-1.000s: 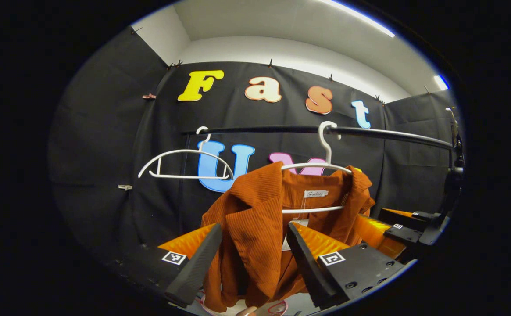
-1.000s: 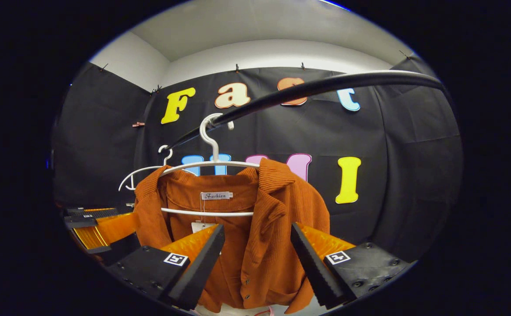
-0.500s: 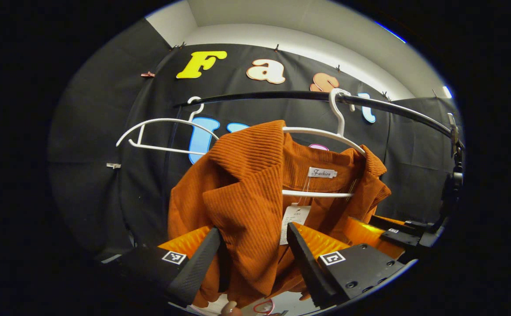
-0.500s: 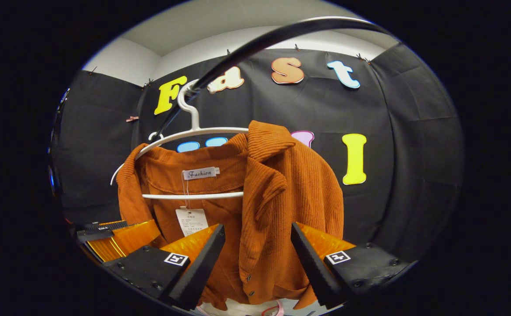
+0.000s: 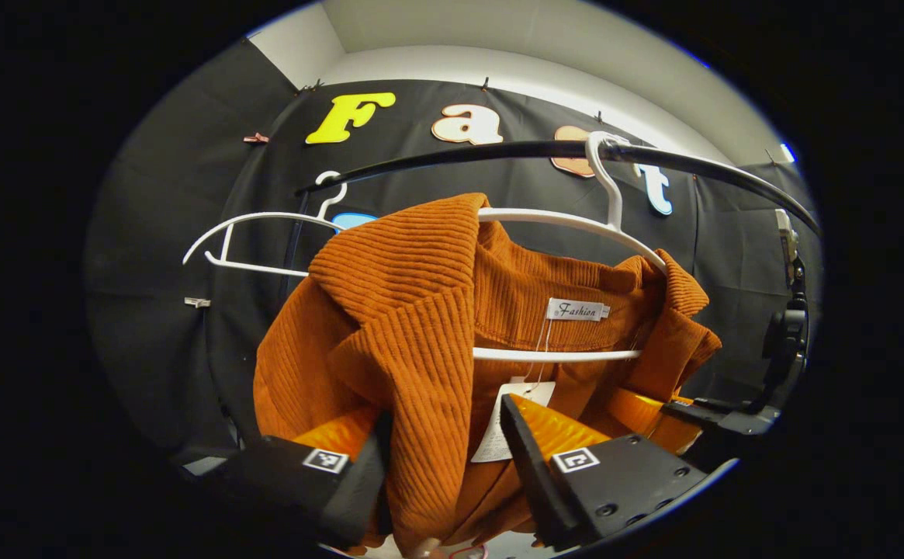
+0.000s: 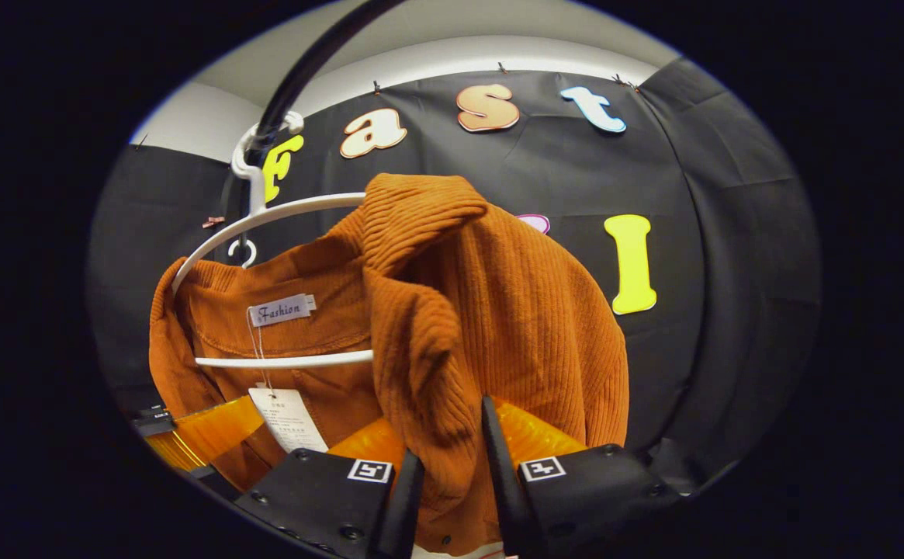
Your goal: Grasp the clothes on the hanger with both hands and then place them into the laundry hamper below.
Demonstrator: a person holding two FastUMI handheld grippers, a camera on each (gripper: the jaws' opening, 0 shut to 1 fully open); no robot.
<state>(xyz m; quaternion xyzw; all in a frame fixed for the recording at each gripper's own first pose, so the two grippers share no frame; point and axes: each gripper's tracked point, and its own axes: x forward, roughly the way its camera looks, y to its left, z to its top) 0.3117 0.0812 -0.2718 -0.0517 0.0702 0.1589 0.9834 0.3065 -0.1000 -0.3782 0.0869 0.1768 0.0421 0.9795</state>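
Between the fingers of each gripper we find a front edge of the orange jacket (image 5: 413,310), which hangs on a white hanger (image 5: 568,225) hooked over the black rail (image 5: 498,151).

Left gripper (image 5: 444,466): jaws partly open, the lapel fold passing down between them. One finger looks to touch cloth; we cannot tell whether the other does, so no firm grip yet.

Right gripper (image 6: 452,473): jaws narrowed to a slim gap with the other front edge of the jacket (image 6: 452,326) pinched in it; both fingers appear to press on cloth.

Key relation: the garment lies straight ahead of and above both tongs, its long axis vertical, shoulders spread along the hanger, which runs across from one gripper to the other. Each gripper sits beside its own shoulder, neither clearly nearer. We judge the coming move must free the shoulders from the hanger ends before lowering. The hamper is hidden from us.

Change over the last second: both grippers have advanced, the jacket looming larger and the rail higher. The right jaws went from wide open to nearly closed on cloth; the left narrowed only slightly. A spare empty hanger (image 5: 250,241) hangs further along, beyond the left gripper.
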